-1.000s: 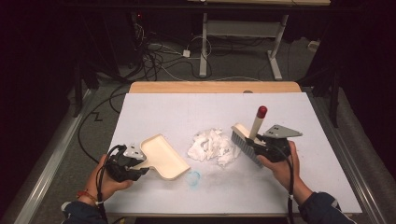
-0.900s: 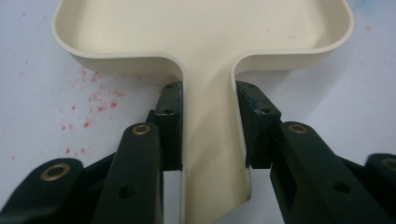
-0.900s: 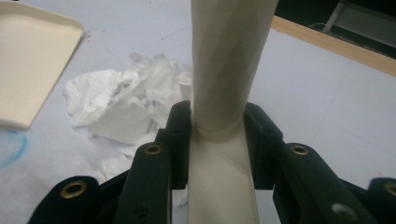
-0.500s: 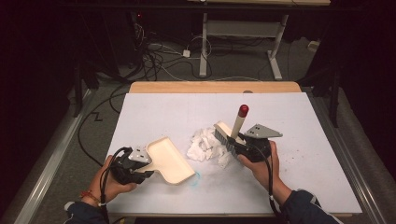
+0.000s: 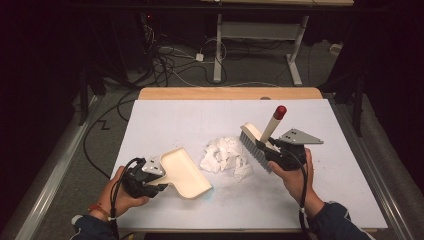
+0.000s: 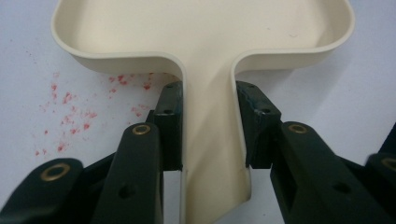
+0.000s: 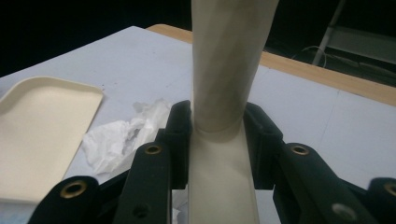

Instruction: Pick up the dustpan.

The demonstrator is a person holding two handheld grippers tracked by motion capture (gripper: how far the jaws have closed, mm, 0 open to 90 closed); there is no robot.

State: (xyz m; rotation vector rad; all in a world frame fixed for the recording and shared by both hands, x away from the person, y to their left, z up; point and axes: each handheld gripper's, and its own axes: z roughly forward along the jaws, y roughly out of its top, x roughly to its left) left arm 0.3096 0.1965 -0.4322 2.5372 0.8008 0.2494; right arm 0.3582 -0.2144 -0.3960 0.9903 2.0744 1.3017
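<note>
A cream dustpan (image 5: 185, 172) lies on the white table (image 5: 200, 115) at the front left, its open mouth toward a crumpled white paper (image 5: 225, 156). My left gripper (image 5: 150, 180) is shut on the dustpan's handle (image 6: 210, 140), with the black pads (image 6: 169, 126) pressing both sides. Just right of the paper, a cream brush (image 5: 255, 145) has its bristles facing the wad and its red-tipped handle (image 5: 280, 111) pointing up and away. My right gripper (image 5: 275, 152) is shut on the brush handle (image 7: 229, 70). The right gripper view has the paper (image 7: 121, 137) and the dustpan (image 7: 42, 130) to the left.
Red specks (image 6: 70, 116) dot the table beside the dustpan handle, and a faint blue smudge (image 5: 207, 199) lies in front of the pan. A wooden edge (image 5: 230, 93) borders the table's far side. Beyond it are cables and metal table legs (image 5: 218, 50) on the floor.
The brush swept left against the paper half a second ago and has since drawn back to the right and lifted a little. The dustpan edged slightly toward the paper.
</note>
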